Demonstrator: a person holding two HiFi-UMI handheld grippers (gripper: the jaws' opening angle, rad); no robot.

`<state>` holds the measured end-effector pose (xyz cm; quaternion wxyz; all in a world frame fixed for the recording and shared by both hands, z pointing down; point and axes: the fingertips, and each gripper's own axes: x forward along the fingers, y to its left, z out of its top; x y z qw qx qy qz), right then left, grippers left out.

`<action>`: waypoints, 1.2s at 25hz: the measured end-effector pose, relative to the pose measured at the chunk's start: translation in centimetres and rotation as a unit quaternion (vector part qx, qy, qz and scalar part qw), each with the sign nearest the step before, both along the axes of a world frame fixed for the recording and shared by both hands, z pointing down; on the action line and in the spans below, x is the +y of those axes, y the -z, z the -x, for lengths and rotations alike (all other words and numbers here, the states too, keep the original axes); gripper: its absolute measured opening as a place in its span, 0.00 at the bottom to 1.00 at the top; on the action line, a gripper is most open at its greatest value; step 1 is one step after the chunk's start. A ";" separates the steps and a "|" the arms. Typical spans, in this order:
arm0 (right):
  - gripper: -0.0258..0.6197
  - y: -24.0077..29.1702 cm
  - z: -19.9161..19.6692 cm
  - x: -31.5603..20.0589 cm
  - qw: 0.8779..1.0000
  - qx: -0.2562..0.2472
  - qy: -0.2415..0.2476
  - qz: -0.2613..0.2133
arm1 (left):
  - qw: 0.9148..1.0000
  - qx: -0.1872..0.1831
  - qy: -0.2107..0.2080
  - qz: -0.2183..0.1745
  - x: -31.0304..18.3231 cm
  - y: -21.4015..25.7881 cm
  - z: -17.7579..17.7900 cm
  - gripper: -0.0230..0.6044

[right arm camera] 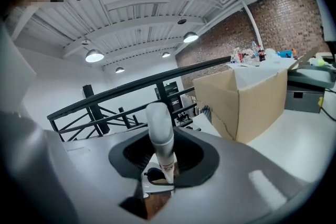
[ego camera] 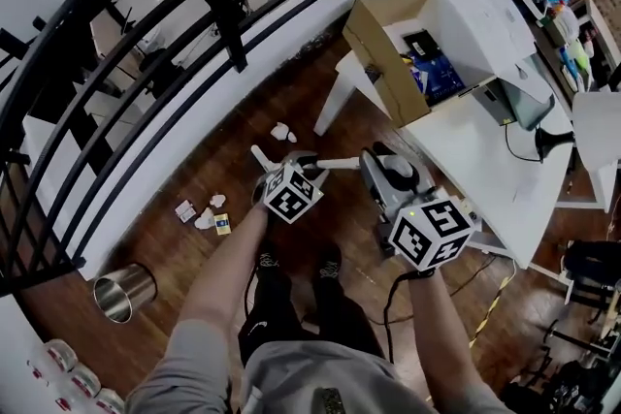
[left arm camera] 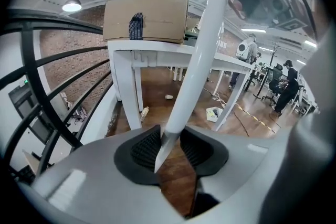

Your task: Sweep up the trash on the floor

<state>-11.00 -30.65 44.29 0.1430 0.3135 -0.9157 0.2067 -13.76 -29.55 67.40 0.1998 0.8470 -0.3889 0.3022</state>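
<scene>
Trash lies on the dark wood floor: a crumpled white paper (ego camera: 281,132) near the table leg and several scraps (ego camera: 206,218) to the left of my feet. My left gripper (ego camera: 296,162) (left arm camera: 170,152) is shut on a long white pole (left arm camera: 194,60) close to its slanted end. That pole (ego camera: 335,163) runs across toward my right gripper (ego camera: 388,172) (right arm camera: 160,157). The right gripper is shut on a white handle (right arm camera: 159,128) with a rounded tip. No broom head or dustpan shows in any view.
A white table (ego camera: 485,150) carries an open cardboard box (ego camera: 398,44); its leg (ego camera: 335,97) stands just beyond the grippers. A black railing (ego camera: 146,63) curves along the left. A metal bin (ego camera: 124,292) lies tipped at the lower left. More litter (left arm camera: 168,96) lies under the table.
</scene>
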 end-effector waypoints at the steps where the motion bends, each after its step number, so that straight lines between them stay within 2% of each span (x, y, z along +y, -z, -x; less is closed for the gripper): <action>1: 0.18 0.4 0.0 -0.2 1.000 0.002 -0.004 -0.006 | 1.000 0.001 -0.006 -0.005 -0.6 0.3 -0.1 0.23; 9: 0.18 3.1 -2.8 -2.5 0.996 0.011 -0.082 -0.039 | 0.995 0.015 -0.087 -0.046 -5.3 3.0 -3.4 0.23; 14: 0.18 2.1 -3.7 -2.3 0.992 0.030 -0.113 -0.045 | 0.989 0.015 -0.135 -0.062 -6.8 2.2 -5.2 0.23; 22: 0.18 -2.6 -1.1 -4.4 0.991 0.051 -0.120 -0.027 | 0.988 0.027 -0.145 -0.039 -8.4 -2.6 -3.0 0.24; 26: 0.18 -4.1 0.0 -3.6 0.994 0.051 -0.098 -0.004 | 0.991 0.021 -0.128 -0.033 -7.9 -3.8 -1.1 0.24; 30: 0.18 -3.7 3.2 -3.5 0.997 0.052 -0.062 -0.010 | 0.995 0.028 -0.093 -0.030 -7.4 -3.5 1.5 0.24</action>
